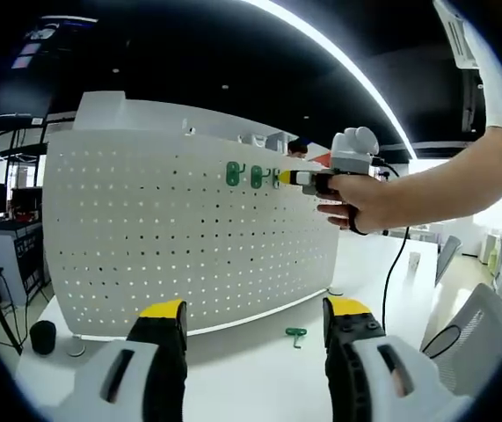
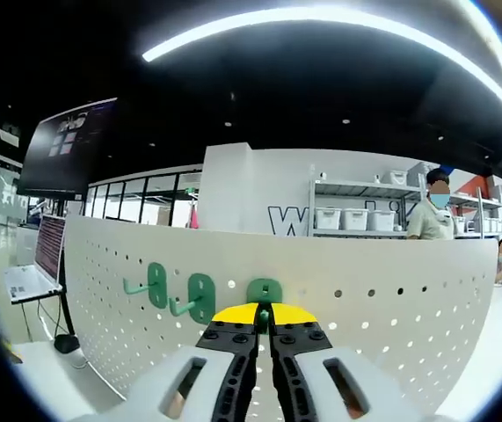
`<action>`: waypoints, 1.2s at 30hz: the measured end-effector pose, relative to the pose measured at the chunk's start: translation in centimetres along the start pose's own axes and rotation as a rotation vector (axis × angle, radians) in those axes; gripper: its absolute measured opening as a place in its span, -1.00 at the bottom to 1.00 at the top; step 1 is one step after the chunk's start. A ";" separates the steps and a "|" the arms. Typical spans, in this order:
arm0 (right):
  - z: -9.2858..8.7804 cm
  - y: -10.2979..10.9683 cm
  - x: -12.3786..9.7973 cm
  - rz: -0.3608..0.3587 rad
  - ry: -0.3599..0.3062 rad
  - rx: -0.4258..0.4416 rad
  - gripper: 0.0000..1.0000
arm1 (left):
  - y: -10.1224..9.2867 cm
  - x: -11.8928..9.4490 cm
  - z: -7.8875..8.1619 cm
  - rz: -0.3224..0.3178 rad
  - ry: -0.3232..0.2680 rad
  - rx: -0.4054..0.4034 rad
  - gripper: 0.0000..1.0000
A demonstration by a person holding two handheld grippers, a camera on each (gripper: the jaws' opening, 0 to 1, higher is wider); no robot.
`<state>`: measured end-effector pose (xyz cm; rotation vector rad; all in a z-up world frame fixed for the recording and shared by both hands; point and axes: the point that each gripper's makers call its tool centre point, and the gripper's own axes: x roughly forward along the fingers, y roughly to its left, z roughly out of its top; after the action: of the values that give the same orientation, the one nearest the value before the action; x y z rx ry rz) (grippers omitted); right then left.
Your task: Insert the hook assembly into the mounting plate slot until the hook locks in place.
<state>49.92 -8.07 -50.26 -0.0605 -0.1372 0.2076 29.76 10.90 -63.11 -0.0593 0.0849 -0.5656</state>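
We press the right gripper (image 2: 264,314), jaws clamped on the third green hook (image 2: 265,291), straight against the white pegboard (image 2: 391,290), its stem pointing along the jaws into the board; 2 seated hooks (image 2: 200,296) hang just left. Our left gripper (image 1: 255,321) waits spread apart, holding nothing, above the table (image 1: 251,378), near a spare hook (image 1: 296,334), with room below.

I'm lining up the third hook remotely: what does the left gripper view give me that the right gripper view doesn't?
Left gripper view: the open left gripper, a loose green plastic hook on the white table, and the person's hand holding the right gripper.

Right gripper view: the right gripper shut on a green hook plate at the board, and an open laptop.

Both: the white perforated pegboard with mounted green hooks.
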 end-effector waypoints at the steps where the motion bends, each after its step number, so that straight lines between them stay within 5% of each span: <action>1: 0.0 -0.1 0.0 -0.018 0.003 0.022 -0.97 | 0.0 0.0 0.0 0.002 0.000 -0.001 0.29; 11: -0.2 -0.1 0.1 -0.104 0.017 0.095 -0.97 | 0.1 -0.1 -0.1 0.005 0.002 -0.006 0.29; 27: -0.2 -0.1 0.0 -0.073 0.028 0.082 -0.94 | -0.1 -0.2 -0.2 0.006 0.004 -0.003 0.28; 36: -0.6 0.4 -0.3 -0.036 0.055 0.077 -0.65 | -0.2 -0.2 -0.5 0.003 0.009 -0.003 0.29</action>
<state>49.63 -7.81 -50.88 0.0128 -0.0750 0.1747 29.44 10.80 -63.57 -0.0593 0.0948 -0.5628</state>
